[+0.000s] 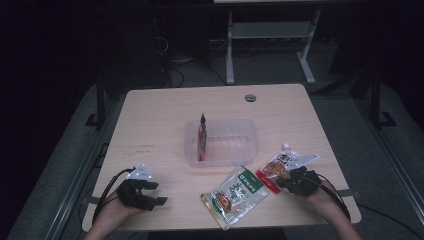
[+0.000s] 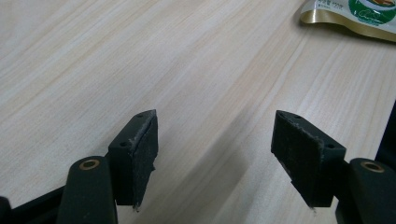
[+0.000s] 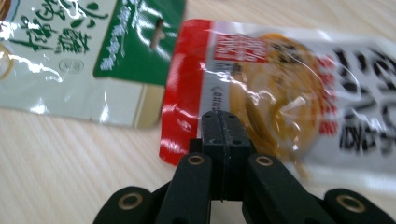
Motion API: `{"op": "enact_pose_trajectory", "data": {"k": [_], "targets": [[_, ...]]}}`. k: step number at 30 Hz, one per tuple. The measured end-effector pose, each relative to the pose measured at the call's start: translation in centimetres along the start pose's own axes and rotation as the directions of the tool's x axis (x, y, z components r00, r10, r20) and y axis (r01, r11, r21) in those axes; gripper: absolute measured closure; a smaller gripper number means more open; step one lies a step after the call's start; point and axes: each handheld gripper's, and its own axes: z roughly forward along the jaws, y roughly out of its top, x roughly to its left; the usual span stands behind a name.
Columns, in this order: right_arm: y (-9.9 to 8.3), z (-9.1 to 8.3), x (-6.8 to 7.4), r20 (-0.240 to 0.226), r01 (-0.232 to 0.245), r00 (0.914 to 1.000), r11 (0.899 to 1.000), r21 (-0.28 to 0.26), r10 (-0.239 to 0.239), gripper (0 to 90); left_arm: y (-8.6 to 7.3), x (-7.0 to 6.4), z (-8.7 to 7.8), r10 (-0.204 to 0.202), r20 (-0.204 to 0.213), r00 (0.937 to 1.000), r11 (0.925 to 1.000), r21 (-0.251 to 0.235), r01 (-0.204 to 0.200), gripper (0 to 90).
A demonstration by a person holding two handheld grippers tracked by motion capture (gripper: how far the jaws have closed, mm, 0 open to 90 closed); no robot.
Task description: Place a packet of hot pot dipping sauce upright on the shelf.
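Note:
A red-and-white snack pouch (image 1: 278, 166) (image 3: 280, 79) lies at the table's front right. My right gripper (image 1: 280, 184) (image 3: 223, 122) is shut on its near edge, close to the red end. A green-and-white pouch (image 1: 235, 192) (image 3: 70, 56) lies flat just left of it, its top edge touching or slightly overlapping the red end. My left gripper (image 1: 159, 193) (image 2: 217, 121) rests at the front left, open, with bare wood between its fingers. A corner of the green pouch (image 2: 355, 14) is visible beyond it.
A clear plastic tub (image 1: 250, 150) stands mid-table with a thin red packet (image 1: 202, 140) upright against its left wall. A round cable hole (image 1: 250, 97) sits near the far edge. The light wooden tabletop (image 1: 150, 130) has bare room on the left.

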Motion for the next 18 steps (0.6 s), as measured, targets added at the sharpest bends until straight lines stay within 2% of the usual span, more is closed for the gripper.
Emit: {"op": "enact_pose_trajectory", "data": {"k": [6,8,10,12,15,16,17,18], "targets": [[1.5,1.1,0.2,-0.015,0.026,0.9995,1.000,-0.006,-0.026,89.9,0.2,-0.2,-0.1,0.000,0.000,1.0000,1.0000,-0.006,0.000,31.5],[1.6,1.1,0.1,-0.016,0.033,0.9993,0.999,-0.020,-0.033,89.8,0.7,-0.6,-0.2,0.002,0.008,1.0000,0.9996,-0.027,-0.002,32.3],[1.5,0.7,-0.1,-0.024,0.007,0.9997,0.999,-0.045,-0.008,89.8,1.3,-1.2,-0.2,0.012,0.021,0.9997,0.9978,-0.065,-0.011,35.0],[1.3,0.1,-0.5,-0.010,-0.007,0.9999,0.998,-0.066,0.006,89.4,2.3,-2.0,-0.1,0.038,0.036,0.9986,0.9955,-0.088,-0.034,40.8],[1.1,-0.7,-1.4,0.008,-0.039,0.9992,0.995,-0.096,0.040,78.2,4.0,-3.0,0.5,0.059,0.071,0.9957,0.9919,-0.117,-0.050,50.1],[1.0,-1.0,-1.8,0.012,-0.054,0.9984,0.994,-0.099,0.056,75.4,4.5,-3.3,0.8,0.060,0.069,0.9958,0.9913,-0.122,-0.051,53.4],[0.9,-1.2,-2.0,0.015,-0.068,0.9975,0.992,-0.103,0.069,71.9,5.3,-3.7,1.3,0.073,0.064,0.9953,0.9905,-0.122,-0.064,59.2],[0.7,-1.4,-2.4,0.023,-0.081,0.9962,0.990,-0.113,0.084,68.4,6.0,-4.1,1.7,0.077,0.080,0.9938,0.9893,-0.130,-0.066,64.2]]}}
